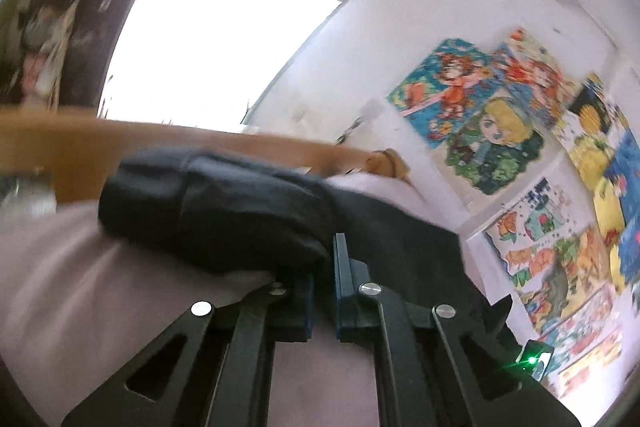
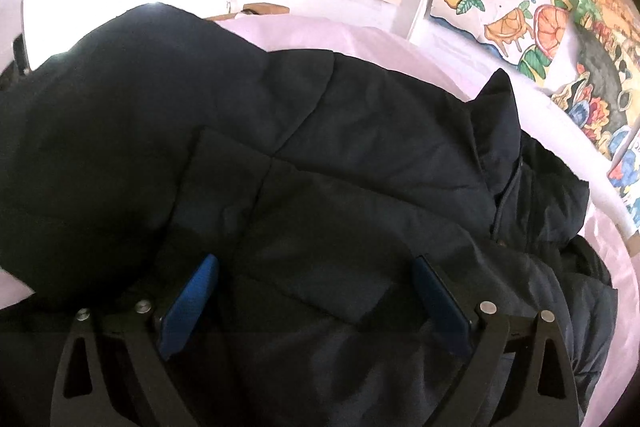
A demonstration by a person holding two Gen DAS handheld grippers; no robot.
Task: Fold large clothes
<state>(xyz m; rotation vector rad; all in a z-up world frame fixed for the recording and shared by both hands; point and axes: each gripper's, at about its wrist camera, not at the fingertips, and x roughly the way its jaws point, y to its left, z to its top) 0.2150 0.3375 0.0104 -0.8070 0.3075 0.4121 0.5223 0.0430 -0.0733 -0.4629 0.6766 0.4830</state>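
A dark padded jacket (image 2: pixel 320 155) is spread on a pink sheet (image 1: pixel 80 287). Its edge is pinched by the closed left gripper (image 1: pixel 324 267); the right gripper (image 2: pixel 316 291) is held wide apart above it.

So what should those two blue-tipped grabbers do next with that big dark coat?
Probably close the right gripper, whose jaws stand wide open over the dark jacket, onto a fold of it. The left gripper looks shut at the jacket's edge, so both ends could then be lifted over the pink sheet.

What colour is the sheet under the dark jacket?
Pale pink. The sheet shows best in the right wrist view, beyond the jacket.
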